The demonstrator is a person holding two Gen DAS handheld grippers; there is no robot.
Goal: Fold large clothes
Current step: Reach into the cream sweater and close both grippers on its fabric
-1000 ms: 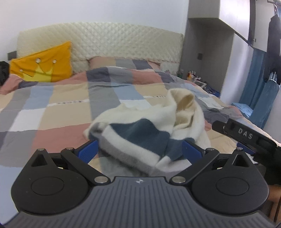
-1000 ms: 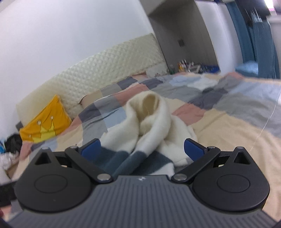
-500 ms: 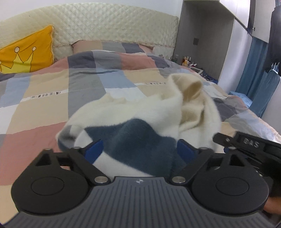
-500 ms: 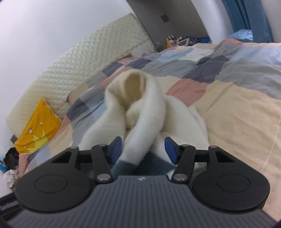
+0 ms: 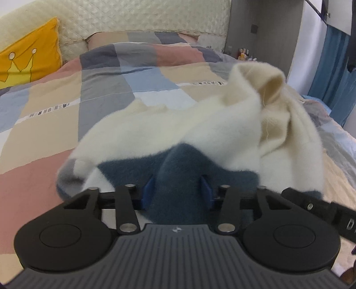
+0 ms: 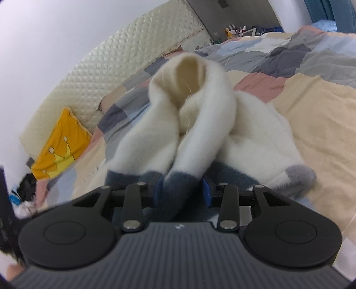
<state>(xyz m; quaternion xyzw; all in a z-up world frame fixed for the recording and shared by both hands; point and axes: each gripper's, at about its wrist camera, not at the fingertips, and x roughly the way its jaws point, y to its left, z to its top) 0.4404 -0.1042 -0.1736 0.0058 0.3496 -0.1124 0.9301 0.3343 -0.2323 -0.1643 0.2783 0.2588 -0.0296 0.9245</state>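
Note:
A fluffy cream sweater (image 5: pixel 200 133) with dark blue and grey bands lies crumpled on the bed, one sleeve or collar opening (image 6: pixel 189 77) standing up. My left gripper (image 5: pixel 176 192) is low at the sweater's near edge, its jaws closing, and its blue pads (image 5: pixel 147 192) press a bunched dark blue fold. My right gripper (image 6: pixel 182 189) is also closing, and its pads (image 6: pixel 206 192) squeeze a ridge where the cream sweater (image 6: pixel 200 133) turns dark blue. A grey cuff (image 6: pixel 298 175) sticks out to the right.
The sweater rests on a patchwork quilt (image 5: pixel 106 102) covering a wide bed. A yellow crown pillow (image 5: pixel 29 57) leans on the quilted headboard (image 5: pixel 133 20). Small items stand on a nightstand (image 5: pixel 243 53); blue curtains (image 5: pixel 333 77) hang at the right. A dark clothes heap (image 6: pixel 26 184) lies left.
Both grippers came down and forward onto the sweater. Their jaws went from wide open to narrow, each pinching a dark blue fold.

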